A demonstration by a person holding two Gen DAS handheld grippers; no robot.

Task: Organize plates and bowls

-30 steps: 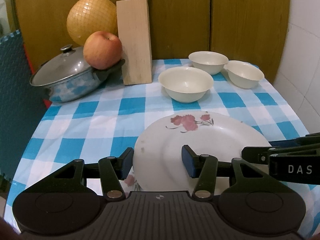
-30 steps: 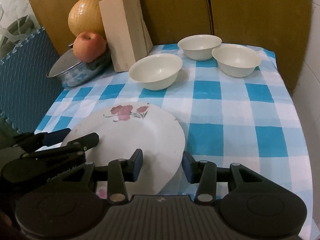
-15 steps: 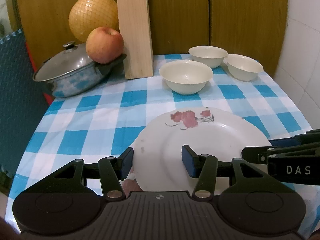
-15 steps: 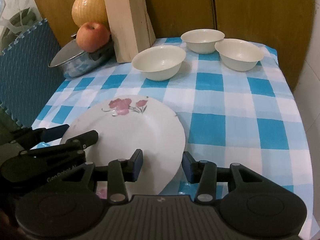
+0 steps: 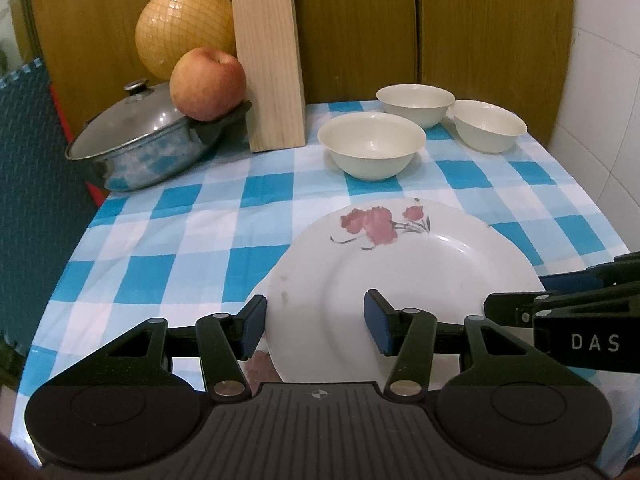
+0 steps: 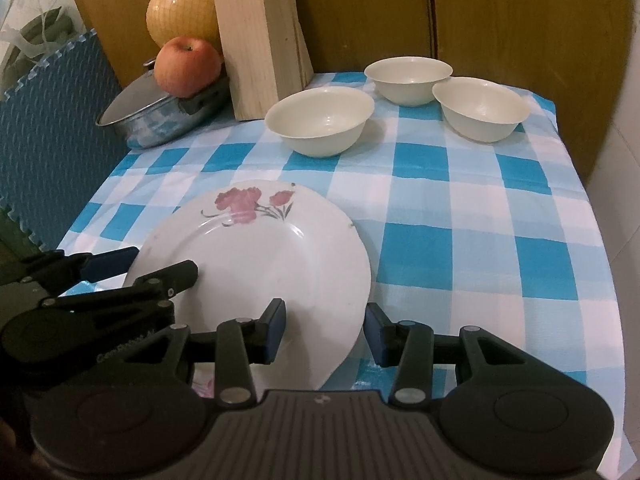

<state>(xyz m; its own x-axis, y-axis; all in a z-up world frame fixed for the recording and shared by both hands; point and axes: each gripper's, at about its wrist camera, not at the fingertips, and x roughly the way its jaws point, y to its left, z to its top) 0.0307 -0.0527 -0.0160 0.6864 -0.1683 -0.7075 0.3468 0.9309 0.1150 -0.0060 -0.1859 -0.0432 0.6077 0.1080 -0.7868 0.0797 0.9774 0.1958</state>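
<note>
Checked cloth (image 5: 192, 240) under glossy round plate (image 5: 400, 272)

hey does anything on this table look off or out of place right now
Yes: an apple is perched on the side handle of the lidded pot, beside the wooden knife block, so it could roll off. The flowered plate has a small dark nick at its rim; whether it is a chip is unclear.

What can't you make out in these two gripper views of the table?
- Second plate under the flowered plate: only a floral sliver shows in both views; the top plate and gripper bodies cover the rest.
- Pot contents: its lid hides them.
- Knife block handles: cut off by the top edge.
</note>
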